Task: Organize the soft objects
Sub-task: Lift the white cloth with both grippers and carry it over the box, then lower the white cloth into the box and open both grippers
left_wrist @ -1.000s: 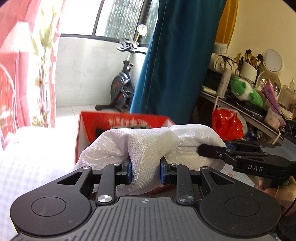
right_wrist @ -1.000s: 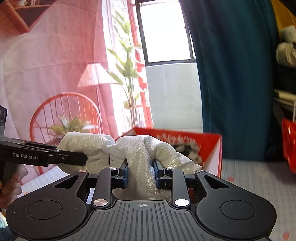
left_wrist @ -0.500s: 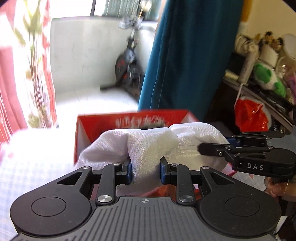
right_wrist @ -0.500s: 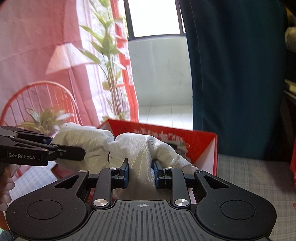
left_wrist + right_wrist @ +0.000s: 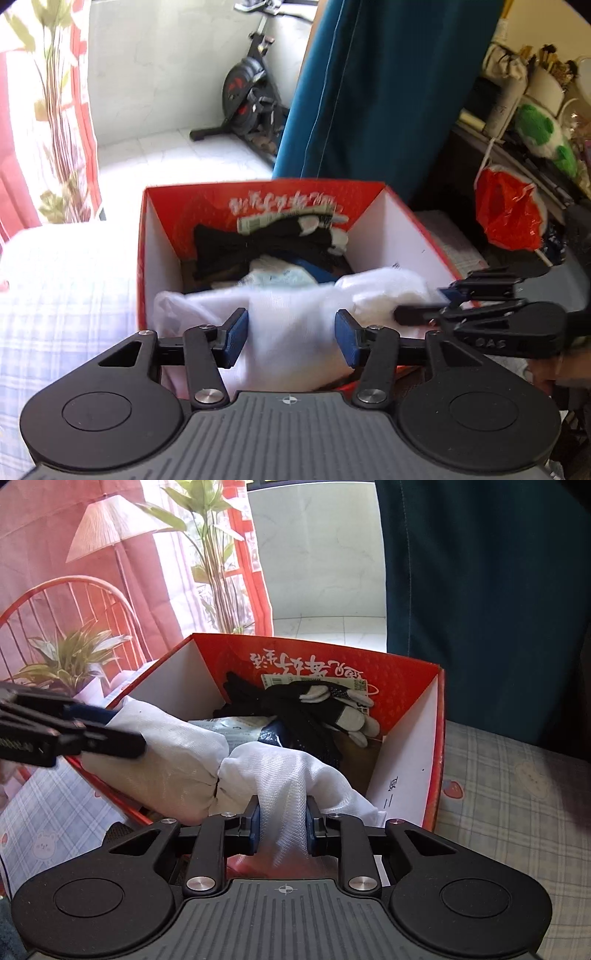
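Fabric fills the foreground of both wrist views: a white cloth bundle [image 5: 295,314] hangs over the near edge of an open red box [image 5: 151,236], with one end held by each gripper. In the left wrist view the left gripper [image 5: 291,338] has its jaws spread wide apart, the blue pads sitting at either side of the cloth; whether they press on it I cannot tell. The right gripper [image 5: 417,314] enters from the right side of that view and meets the far end of the bundle. In the right wrist view the right gripper [image 5: 282,825] has its jaws clamped on a narrow fold of the white cloth bundle [image 5: 177,764], and the left gripper [image 5: 136,744] reaches in from the left, touching the other end. The red box [image 5: 432,738] stands on a checked bedsheet [image 5: 517,794] and holds black gloves [image 5: 306,701] with pale fingertips, plus a light plastic packet [image 5: 280,275] beneath them. A teal curtain [image 5: 388,92] hangs behind the box, and an exercise bike [image 5: 251,92] stands on the tiled floor beyond.
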`<control>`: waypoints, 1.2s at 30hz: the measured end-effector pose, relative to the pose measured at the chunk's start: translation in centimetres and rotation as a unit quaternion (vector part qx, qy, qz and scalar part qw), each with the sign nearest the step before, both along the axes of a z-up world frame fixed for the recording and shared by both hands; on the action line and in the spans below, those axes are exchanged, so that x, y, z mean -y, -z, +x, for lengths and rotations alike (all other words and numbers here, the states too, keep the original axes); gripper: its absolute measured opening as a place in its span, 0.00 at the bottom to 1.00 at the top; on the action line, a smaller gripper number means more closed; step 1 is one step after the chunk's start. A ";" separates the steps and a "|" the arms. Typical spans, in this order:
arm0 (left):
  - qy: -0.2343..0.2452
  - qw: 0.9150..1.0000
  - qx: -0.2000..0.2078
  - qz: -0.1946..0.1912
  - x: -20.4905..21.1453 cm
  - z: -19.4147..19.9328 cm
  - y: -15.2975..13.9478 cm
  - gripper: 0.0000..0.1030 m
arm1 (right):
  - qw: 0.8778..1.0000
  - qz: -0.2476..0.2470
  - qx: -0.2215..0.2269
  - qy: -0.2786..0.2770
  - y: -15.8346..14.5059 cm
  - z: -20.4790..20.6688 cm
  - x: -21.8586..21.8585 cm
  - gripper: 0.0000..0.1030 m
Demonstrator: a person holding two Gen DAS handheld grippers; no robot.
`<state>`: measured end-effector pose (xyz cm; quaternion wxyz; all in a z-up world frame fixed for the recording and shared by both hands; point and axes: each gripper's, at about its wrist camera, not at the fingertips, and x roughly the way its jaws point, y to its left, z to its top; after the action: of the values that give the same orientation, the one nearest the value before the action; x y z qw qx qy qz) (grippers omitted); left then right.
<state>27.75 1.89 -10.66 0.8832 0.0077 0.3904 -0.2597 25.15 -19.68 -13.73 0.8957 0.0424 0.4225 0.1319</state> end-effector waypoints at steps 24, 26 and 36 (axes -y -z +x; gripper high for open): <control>0.010 0.995 -0.054 0.085 2.5 2.7 5.9 0.18 | 1.000 0.019 0.004 -0.019 -2.8 1.5 0.3 0.12; 0.007 0.995 -0.062 0.084 2.4 3.2 6.1 0.18 | 1.000 0.003 -0.013 -0.021 -1.9 2.2 0.1 0.06; -0.007 0.993 -0.104 0.063 2.5 4.7 7.2 0.18 | 0.995 -0.019 -0.102 -0.003 2.8 4.8 -0.2 0.04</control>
<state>32.41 -0.62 -17.89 0.8376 0.0335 0.4952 -0.2283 29.93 -19.52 -16.48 0.8482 0.0371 0.5142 0.1216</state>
